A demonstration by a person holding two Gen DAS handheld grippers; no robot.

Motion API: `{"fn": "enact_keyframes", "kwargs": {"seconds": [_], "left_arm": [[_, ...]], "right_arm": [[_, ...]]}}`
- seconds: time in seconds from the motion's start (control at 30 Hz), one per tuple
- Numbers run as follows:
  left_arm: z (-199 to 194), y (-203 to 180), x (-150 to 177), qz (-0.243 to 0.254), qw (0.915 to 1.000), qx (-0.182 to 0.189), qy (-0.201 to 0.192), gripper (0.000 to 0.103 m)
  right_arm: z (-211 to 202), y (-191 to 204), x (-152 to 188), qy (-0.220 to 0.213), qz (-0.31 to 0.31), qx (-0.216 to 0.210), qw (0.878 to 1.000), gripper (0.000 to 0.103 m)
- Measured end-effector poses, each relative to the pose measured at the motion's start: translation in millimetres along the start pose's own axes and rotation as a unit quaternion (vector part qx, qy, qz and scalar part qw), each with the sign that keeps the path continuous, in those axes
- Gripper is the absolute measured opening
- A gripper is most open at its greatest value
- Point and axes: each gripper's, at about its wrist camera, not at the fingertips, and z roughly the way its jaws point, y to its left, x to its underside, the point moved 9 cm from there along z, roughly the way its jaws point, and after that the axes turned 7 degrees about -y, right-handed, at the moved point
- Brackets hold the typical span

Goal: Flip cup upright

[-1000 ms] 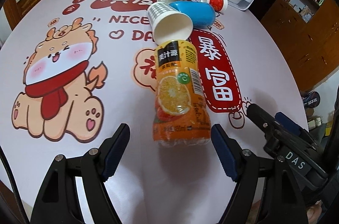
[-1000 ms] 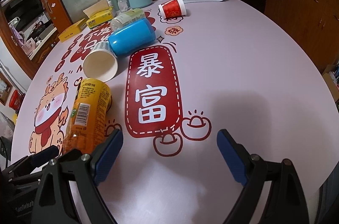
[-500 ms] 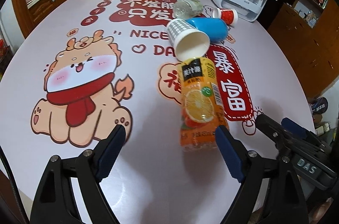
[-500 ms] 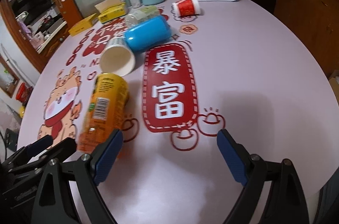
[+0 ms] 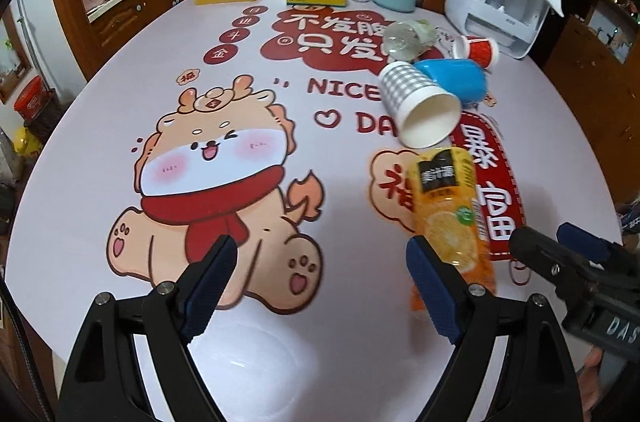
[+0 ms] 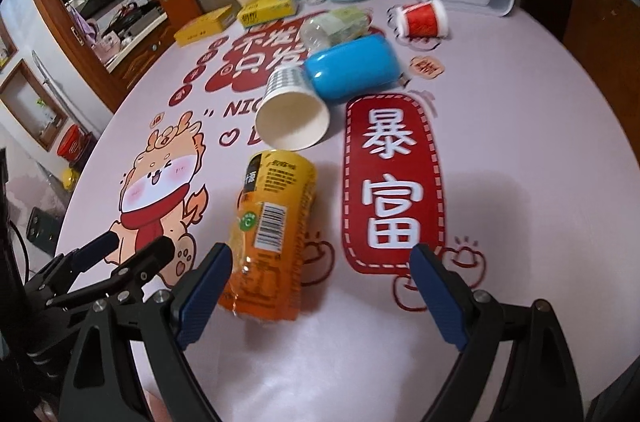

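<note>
Got both sets of jaws spread wide, left gripper [image 5: 322, 250] and right gripper [image 6: 322, 254], nothing pinched in either. Hovering side by side over the near part of the table [image 5: 120, 70], not touching anything as far as visible. Just past the pads: an orange juice bottle [image 5: 452, 218] flat on its side, lined up more with the gap between the two grippers than with either one. Right behind its far end, close to touching, the checked paper cup [image 5: 416, 102], also on its side, open mouth facing back this way, tucked against a blue tumbler [image 5: 456, 80] lying down next to it. Further back, a clear bottle [image 5: 404, 36] and a red paper cup [image 5: 476, 50], both tipped over too. Treating the checked one as the target, being closest, though can't rule out the red one. Probably best to go in with the right gripper, over or around the juice bottle rather than through it, to avoid rolling it into the cup. Pinch one wall near the rim, one pad inside the mouth and one outside, and go gentle, thin paper and all. Then swing the mouth up, plant the base flat, and let go only once settled. Also worth not nudging the tumbler, looks ready to roll.
</note>
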Motion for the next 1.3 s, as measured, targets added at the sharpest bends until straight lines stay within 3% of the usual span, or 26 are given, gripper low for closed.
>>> {"fn": "enact_keyframes", "kwargs": {"seconds": [0.3,0.6,0.73,0.83,1.07,1.3], "left_arm": [[14.6,11.0,-2.7,-0.003,0.9996,0.004,0.027,0.085],[20.8,15.0,1.8,-0.011,0.9989,0.013,0.043,0.085],[23.7,17.9,2.4,-0.018,0.9986,0.014,0.047,0.085],[25.5,19.1,3.6,-0.021,0.9984,0.015,0.051,0.085],[25.5,21.5,4.5,-0.027,0.9982,0.017,0.051,0.085],[23.3,18.4,4.6,-0.026,0.9984,0.019,0.046,0.085]], "right_arm": [[41.1,14.1,-7.1,0.097,0.03,-0.071,0.992,0.091],[78.1,19.4,-1.4,0.194,0.035,-0.086,0.977,0.09],[84.9,24.5,3.3,0.224,0.046,-0.108,0.968,0.066],[89.0,28.1,6.4,0.243,0.053,-0.12,0.961,0.06],[80.3,34.1,3.6,0.234,0.04,-0.133,0.962,0.054],[58.2,35.2,-13.3,0.148,-0.017,-0.102,0.984,0.053]]}}
